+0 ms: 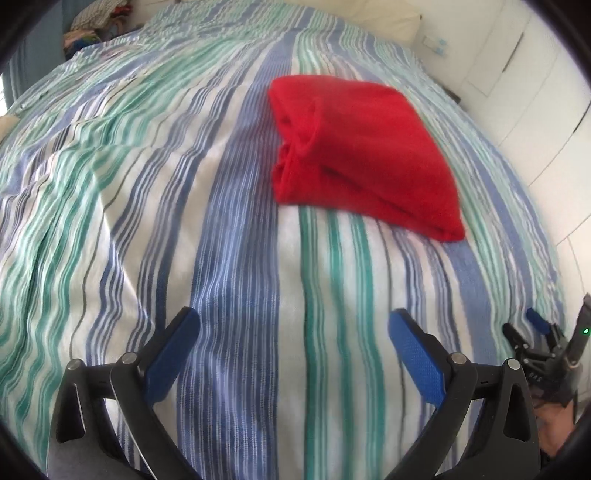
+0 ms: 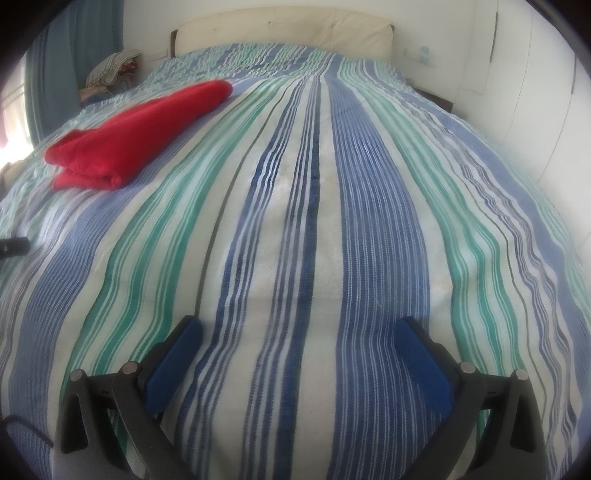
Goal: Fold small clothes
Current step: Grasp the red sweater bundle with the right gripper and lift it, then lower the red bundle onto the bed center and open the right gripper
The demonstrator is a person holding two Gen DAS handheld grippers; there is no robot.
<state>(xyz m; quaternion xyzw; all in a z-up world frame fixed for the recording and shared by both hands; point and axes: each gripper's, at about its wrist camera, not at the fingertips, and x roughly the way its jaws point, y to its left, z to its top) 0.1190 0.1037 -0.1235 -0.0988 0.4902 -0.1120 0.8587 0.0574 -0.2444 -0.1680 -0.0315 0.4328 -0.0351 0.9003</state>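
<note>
Here the red garment (image 1: 362,155) lies folded into a thick bundle on the striped bedspread (image 1: 229,258), its layered edges facing left in the left wrist view. The left hand-held gripper (image 1: 293,325) hangs over the bedspread short of the garment, its blue-padded fingers (image 1: 173,354) spread wide apart with nothing between them. The right hand-held gripper (image 2: 299,332) is likewise spread apart and empty above bare stripes, with the garment (image 2: 136,133) well off to its left. At the far end of the bed stands a cream headboard (image 2: 284,33), and a heap of clothes (image 2: 110,66) sits beside the bed's far left corner.
</note>
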